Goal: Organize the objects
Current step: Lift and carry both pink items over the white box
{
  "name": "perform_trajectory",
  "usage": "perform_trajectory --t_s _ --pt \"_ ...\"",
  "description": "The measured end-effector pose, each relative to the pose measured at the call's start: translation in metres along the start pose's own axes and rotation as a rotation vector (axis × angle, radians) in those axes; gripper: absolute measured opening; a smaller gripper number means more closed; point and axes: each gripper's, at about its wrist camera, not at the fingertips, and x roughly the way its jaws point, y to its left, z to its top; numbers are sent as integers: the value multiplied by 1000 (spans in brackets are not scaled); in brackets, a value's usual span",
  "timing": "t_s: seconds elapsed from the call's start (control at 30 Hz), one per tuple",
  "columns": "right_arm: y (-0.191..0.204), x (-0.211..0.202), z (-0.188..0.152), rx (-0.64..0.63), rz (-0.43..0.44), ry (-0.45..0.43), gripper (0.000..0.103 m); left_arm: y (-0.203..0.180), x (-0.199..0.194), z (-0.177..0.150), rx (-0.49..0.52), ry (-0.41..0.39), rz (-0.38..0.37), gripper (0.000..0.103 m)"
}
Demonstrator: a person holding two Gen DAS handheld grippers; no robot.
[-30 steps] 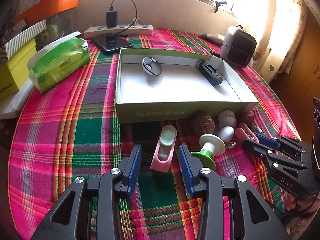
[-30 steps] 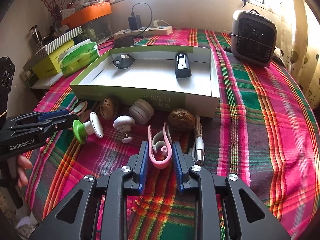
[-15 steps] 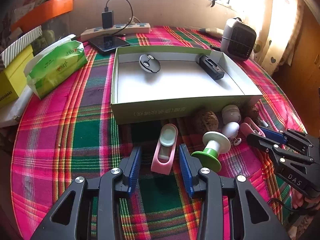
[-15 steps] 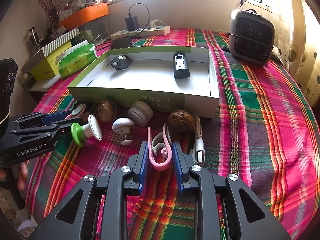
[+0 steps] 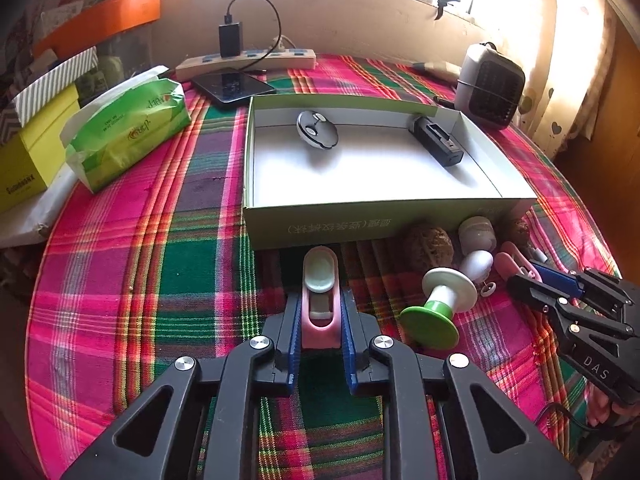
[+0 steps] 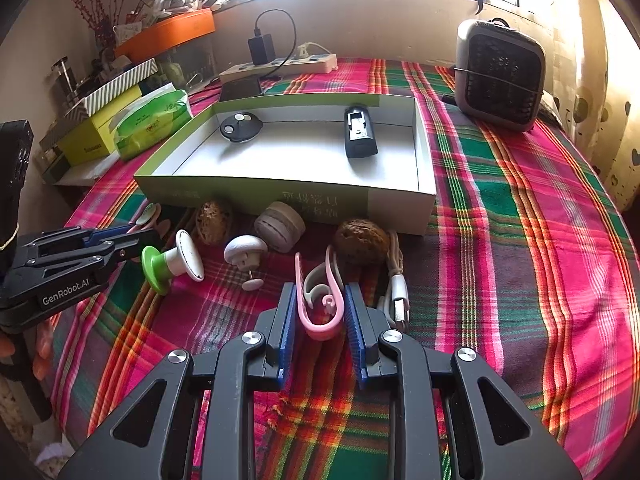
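My left gripper (image 5: 320,312) is shut on a pink holder with a pale green cap (image 5: 319,300), in front of the shallow green-and-white box (image 5: 360,222). My right gripper (image 6: 322,304) is shut on a pink ear-hook loop (image 6: 320,306). The box (image 6: 304,196) holds a round black fob (image 6: 240,126) and a black rectangular device (image 6: 360,136). Loose in front of it lie a green-and-white spool (image 6: 172,262), a white mushroom-shaped knob (image 6: 245,252), a grey round case (image 6: 279,226), two walnuts (image 6: 362,240) and a white USB cable (image 6: 396,292).
A green tissue pack (image 5: 124,128), yellow box (image 5: 32,160), phone (image 5: 232,86) and power strip (image 5: 248,62) sit at the back left. A small heater (image 6: 500,76) stands at the back right. The plaid tablecloth drops off at the round table's edge.
My left gripper has closed on the pink holder, which now sits straight between the pads. My right gripper has stayed shut on the pink loop.
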Motion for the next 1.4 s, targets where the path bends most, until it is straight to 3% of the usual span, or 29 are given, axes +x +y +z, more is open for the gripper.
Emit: perform_trajectory --t_s 1.4 --pt "0 -12 -2 31 2 -34 24 2 -18 2 -30 -41 -7 16"
